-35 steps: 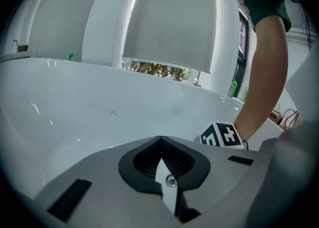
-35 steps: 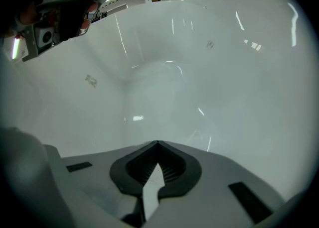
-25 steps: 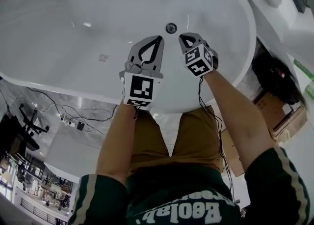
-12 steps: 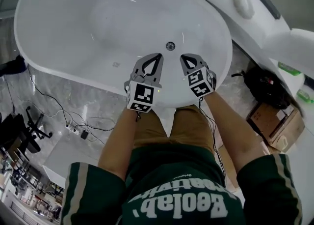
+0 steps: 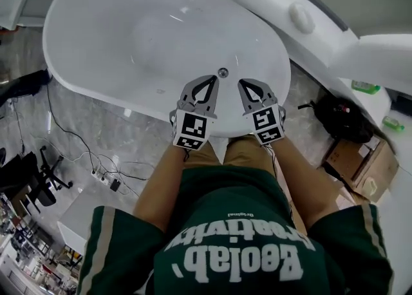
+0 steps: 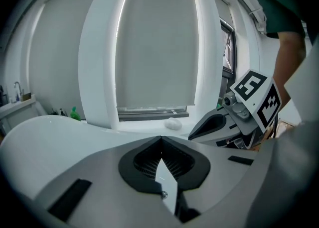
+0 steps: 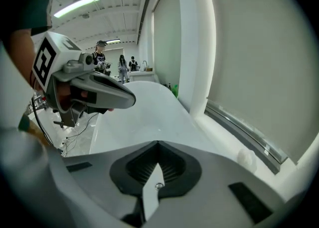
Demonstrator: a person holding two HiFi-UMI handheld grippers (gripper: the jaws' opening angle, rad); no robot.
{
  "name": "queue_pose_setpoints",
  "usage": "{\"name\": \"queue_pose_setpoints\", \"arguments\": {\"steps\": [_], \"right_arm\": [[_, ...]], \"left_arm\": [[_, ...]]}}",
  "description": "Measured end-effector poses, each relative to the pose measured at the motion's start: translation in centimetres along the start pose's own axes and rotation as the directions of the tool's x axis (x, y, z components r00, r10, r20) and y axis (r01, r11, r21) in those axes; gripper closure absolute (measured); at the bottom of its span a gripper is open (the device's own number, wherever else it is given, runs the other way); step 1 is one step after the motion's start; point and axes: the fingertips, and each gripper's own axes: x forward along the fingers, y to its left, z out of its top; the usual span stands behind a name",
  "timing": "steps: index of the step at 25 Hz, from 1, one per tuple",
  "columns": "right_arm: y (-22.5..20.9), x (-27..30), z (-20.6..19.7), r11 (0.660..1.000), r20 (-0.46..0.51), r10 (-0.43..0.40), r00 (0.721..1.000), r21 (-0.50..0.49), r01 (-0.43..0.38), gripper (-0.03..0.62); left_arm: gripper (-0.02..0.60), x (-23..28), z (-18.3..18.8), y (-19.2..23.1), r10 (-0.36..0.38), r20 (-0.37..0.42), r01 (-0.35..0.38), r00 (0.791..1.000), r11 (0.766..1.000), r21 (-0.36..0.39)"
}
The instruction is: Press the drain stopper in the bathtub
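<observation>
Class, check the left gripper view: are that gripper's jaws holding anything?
No: the left gripper's jaws meet at their tips with nothing between them.

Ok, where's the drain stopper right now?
In the head view, the drain stopper sits in the bathtub near its close end, mid-frame, just beyond and between the tips of the left gripper and right gripper.

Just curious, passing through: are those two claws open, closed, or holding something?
Left gripper: closed, holding nothing.
Right gripper: closed, holding nothing.
</observation>
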Motion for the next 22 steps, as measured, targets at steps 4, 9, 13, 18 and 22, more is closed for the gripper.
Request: {"name": "queue_pose_setpoints", "arguments": {"steps": [4, 9, 13, 18, 22], "right_arm": [[-0.1, -3.4, 3.7, 1.0, 0.078, -0.026, 0.997, 0.008, 0.025, 0.583], [-0.7, -7.5, 8.2, 0.998, 0.185, -0.058, 0.981, -0.012, 0.062, 0.583], [-0.7, -10.4, 11.6, 0.996, 0.251, -0.078, 0.965, -0.028, 0.088, 0.583], [-0.2, -14.2, 15.8, 0.996, 0.381, -0.08, 0.921, -0.007, 0.089, 0.582], [-0.1, -16.5, 17.6, 0.996, 0.439, -0.081, 0.895, 0.005, 0.087, 0.582]], "left_arm": [[0.574, -2.2, 2.9, -0.5, 0.006, 0.039, -0.007, 0.999, 1.0, 0.014], [0.574, -4.4, 6.7, 0.1, 0.009, 0.1, -0.016, 0.995, 0.998, 0.063], [0.574, -6.4, 9.5, 0.7, 0.01, 0.153, -0.025, 0.988, 0.995, 0.096], [0.574, -8.4, 13.1, 1.0, 0.008, 0.206, -0.037, 0.978, 0.99, 0.135], [0.574, -9.6, 15.9, -0.1, -0.028, 0.257, -0.013, 0.966, 0.988, 0.156]]}}
